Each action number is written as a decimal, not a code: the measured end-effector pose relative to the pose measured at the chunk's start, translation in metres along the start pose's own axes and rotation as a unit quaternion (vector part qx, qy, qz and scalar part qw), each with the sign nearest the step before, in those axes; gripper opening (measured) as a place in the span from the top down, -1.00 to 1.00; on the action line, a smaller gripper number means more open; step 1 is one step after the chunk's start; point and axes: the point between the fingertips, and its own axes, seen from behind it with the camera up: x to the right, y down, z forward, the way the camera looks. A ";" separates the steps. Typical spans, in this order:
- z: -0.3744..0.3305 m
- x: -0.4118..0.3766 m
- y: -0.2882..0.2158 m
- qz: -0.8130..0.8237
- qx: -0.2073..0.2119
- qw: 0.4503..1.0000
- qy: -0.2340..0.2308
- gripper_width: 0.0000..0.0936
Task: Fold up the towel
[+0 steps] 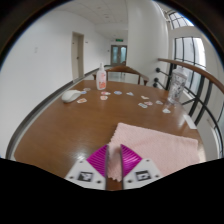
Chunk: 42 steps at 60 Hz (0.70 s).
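A pale pink towel lies flat on the brown wooden table, ahead and to the right of my gripper. Its near left corner runs in between my two magenta pads, and both fingers press on that strip of cloth. The far part of the towel spreads toward the table's right edge. The cloth under the fingers is hidden.
Farther back on the table stand a pink bottle, a white dish, a clear glass and several small white items. Wooden chairs ring the far side. A door and windows lie beyond.
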 end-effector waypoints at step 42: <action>-0.058 0.212 -0.004 0.072 0.023 0.982 0.171 0.97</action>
